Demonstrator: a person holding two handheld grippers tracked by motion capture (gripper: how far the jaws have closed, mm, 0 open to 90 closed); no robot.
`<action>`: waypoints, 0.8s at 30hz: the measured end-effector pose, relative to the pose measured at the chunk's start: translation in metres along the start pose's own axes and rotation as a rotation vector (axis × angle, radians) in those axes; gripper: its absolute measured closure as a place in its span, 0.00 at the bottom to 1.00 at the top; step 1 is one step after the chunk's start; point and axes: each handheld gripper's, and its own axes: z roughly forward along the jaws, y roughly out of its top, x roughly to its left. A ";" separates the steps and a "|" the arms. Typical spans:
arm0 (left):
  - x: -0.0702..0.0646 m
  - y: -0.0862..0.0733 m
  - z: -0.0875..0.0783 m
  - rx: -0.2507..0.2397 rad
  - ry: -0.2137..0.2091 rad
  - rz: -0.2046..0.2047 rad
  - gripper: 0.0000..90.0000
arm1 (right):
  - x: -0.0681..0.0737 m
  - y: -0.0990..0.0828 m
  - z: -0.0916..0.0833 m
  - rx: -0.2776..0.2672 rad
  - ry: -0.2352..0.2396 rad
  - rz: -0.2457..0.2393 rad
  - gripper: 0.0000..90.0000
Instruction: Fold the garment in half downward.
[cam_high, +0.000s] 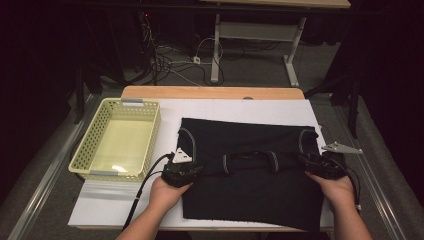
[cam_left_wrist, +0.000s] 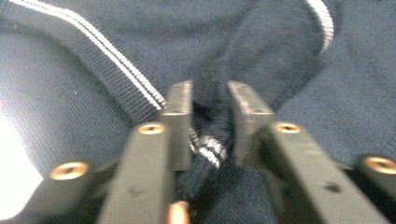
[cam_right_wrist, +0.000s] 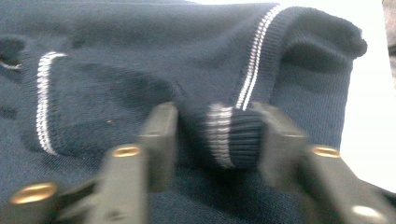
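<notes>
Both claws, left (cam_left_wrist: 209, 100) and right (cam_right_wrist: 217, 123), seemingly pinch striped edges of the dark sweater (cam_high: 250, 170).

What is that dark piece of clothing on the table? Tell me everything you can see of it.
The garment is a dark navy knit, ribbed at its edges with thin white stripes. It lies folded and mostly flat on the white table cover, right of the yellow basket. The left gripper and right gripper each have a striped ribbed cuff bunched between their jaws.
</notes>
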 end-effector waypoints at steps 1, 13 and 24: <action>-0.001 0.000 0.001 0.004 -0.004 0.004 0.86 | 0.002 0.000 -0.001 -0.006 -0.004 -0.014 0.69; -0.011 0.001 -0.033 -0.103 -0.005 0.069 0.90 | 0.025 -0.009 -0.036 -0.067 -0.024 -0.105 0.86; -0.034 -0.021 -0.059 -0.071 -0.058 0.155 0.90 | 0.048 -0.053 -0.089 -0.137 -0.006 -0.124 0.86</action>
